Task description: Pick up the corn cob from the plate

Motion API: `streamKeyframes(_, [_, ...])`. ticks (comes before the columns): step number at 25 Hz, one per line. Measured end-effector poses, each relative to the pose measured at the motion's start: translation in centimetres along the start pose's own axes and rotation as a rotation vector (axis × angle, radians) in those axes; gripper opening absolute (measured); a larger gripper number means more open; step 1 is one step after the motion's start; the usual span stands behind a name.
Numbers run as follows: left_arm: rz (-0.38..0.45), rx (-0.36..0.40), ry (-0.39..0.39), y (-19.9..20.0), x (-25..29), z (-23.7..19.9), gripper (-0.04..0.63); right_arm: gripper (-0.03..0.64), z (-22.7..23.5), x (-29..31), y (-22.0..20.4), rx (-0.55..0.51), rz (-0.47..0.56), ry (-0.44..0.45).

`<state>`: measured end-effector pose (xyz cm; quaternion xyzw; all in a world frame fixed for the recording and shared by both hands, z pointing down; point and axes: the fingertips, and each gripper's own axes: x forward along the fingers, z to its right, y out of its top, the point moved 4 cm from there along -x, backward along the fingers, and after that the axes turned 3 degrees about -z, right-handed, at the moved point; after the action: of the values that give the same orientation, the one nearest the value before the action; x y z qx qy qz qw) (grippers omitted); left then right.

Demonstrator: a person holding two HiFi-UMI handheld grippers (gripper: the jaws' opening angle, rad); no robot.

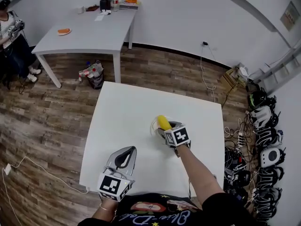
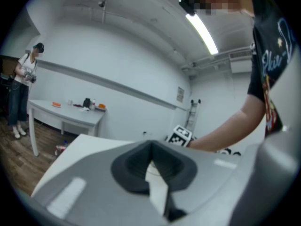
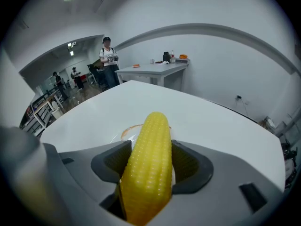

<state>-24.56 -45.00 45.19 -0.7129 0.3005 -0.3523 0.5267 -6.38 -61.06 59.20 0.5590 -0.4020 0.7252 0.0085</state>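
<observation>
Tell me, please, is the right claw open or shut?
Open: the right claw has its jaws wide apart, the corn between them.

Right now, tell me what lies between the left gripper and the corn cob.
Only bare white tabletop, then the plate's near rim, lies between the left gripper and the corn cob; the head view shows it.

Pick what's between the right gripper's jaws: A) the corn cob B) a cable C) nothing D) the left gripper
A: the right gripper view shows the yellow corn cob running lengthwise between the jaws of the right gripper, with the plate just beyond it.
</observation>
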Motion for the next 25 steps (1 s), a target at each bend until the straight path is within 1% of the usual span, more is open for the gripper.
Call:
streamKeyframes(2, [-0.003, 0.003, -0.001, -0.3, -0.3, 0.0, -0.002, 0.27, 0.1, -1.4, 0.0, 0.011, 0.064, -0.037])
streamKeyframes(4, [-0.003, 0.024, -0.004, -0.5, -0.6, 0.3, -0.002, 0.268, -0.4, -3.5, 0.2, 0.033, 0.169, -0.053])
streamKeyframes(7, [0.002, 0.104, -0.014, 0.3, -0.7, 1.2, -0.002, 0.268, -1.6, -7.1, 0.7, 0.054, 0.331, -0.042])
streamKeyframes(9, [0.015, 0.141, -0.027, 1.4, -0.6, 1.8, -0.002, 0.268, -2.4, -9.2, 0.9, 0.05, 0.401, -0.026])
streamKeyframes(13, [0.027, 0.15, -0.045, 1.9, -0.8, 2.9, -0.002, 0.268, -4.1, -13.4, 0.5, 0.049, 0.52, -0.005])
streamKeyframes(17, [0.017, 0.131, -0.047, 1.1, -1.1, 3.2, -0.002, 0.268, -5.1, -17.2, 0.5, 0.047, 0.661, -0.03])
streamKeyframes(20, [0.024, 0.12, -0.054, 0.9, -1.2, 3.7, -0.002, 0.268, -5.0, -18.5, 0.0, 0.054, 0.71, -0.06])
streamKeyframes(23, [0.053, 0.119, -0.064, 1.1, -1.3, 4.0, -0.002, 0.268, -4.7, -18.9, -0.6, 0.058, 0.707, -0.079])
streamKeyframes(25, [0.053, 0.112, -0.061, 1.2, -1.2, 3.9, -0.002, 0.268, -4.7, -18.9, -0.9, 0.064, 0.702, -0.078])
